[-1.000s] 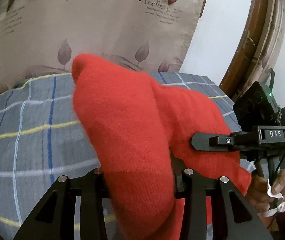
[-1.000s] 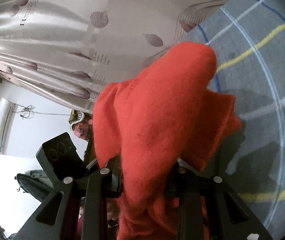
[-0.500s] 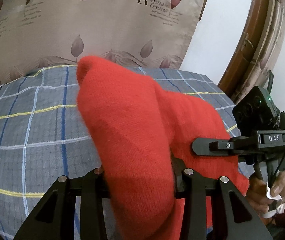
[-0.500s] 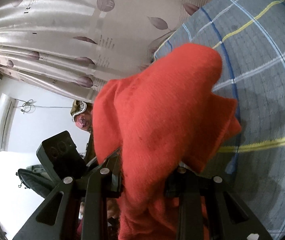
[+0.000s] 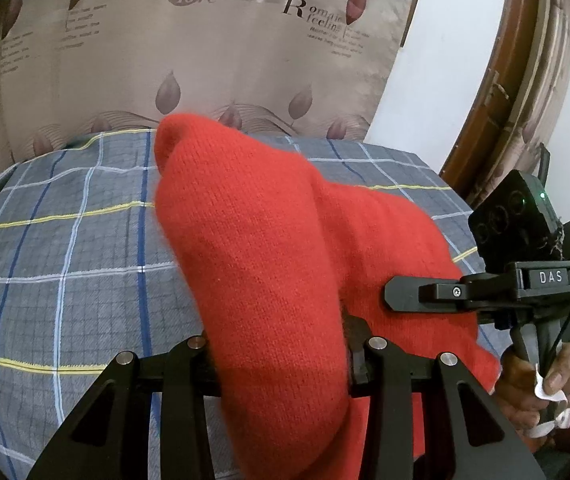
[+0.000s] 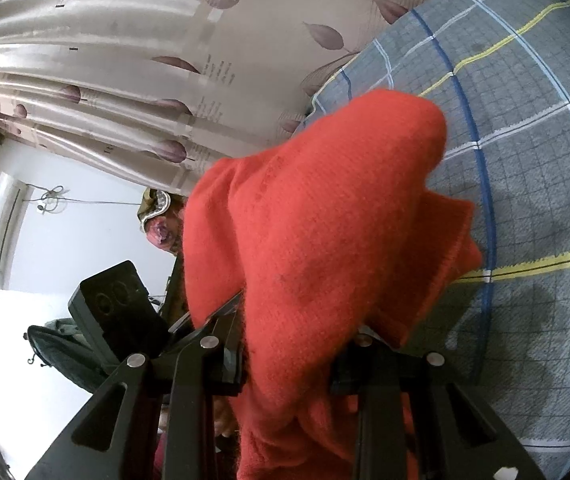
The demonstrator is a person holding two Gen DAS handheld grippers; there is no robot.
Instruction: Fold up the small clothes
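Carried farther over the plaid bedspread [image 5: 65, 264], bunched fuzzy red knit [image 5: 269, 264] stays clamped in both grippers.

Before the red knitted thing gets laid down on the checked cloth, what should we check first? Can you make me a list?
1. Left hand-held gripper shut on the red knit garment: ok.
2. Right hand-held gripper shut on it too: ok.
3. Checked cloth bare where the garment would land: ok.
4. Garment hanging flat, not bunched: not ok, it drapes in folds.
5. Which part of the garment each grips: cannot tell.
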